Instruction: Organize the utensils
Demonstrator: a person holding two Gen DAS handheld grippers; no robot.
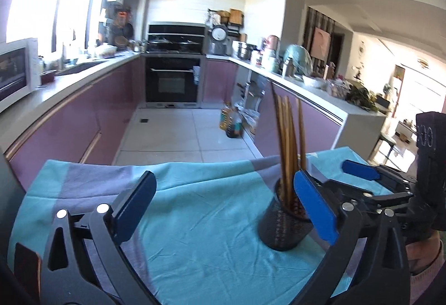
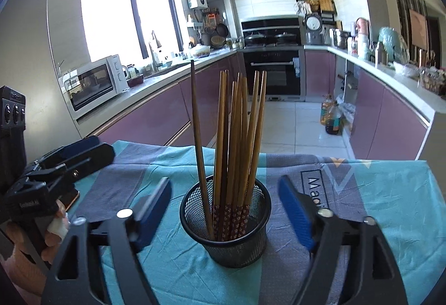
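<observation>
Right wrist view, wooden chopsticks [image 2: 237, 143] upright in black mesh holder [image 2: 225, 238], both claws apart, empty.

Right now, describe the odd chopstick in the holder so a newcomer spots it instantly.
On the teal and grey cloth-covered table stands a black wire-mesh cup full of upright chopsticks. Most are light wood with red flower-patterned ends; the odd one is the plain dark brown chopstick, tallest, leaning apart on the bundle's left.

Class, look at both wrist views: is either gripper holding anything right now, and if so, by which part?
Nothing is held. The left gripper and right gripper are both open; the chopsticks stand in the mesh holder.
</observation>
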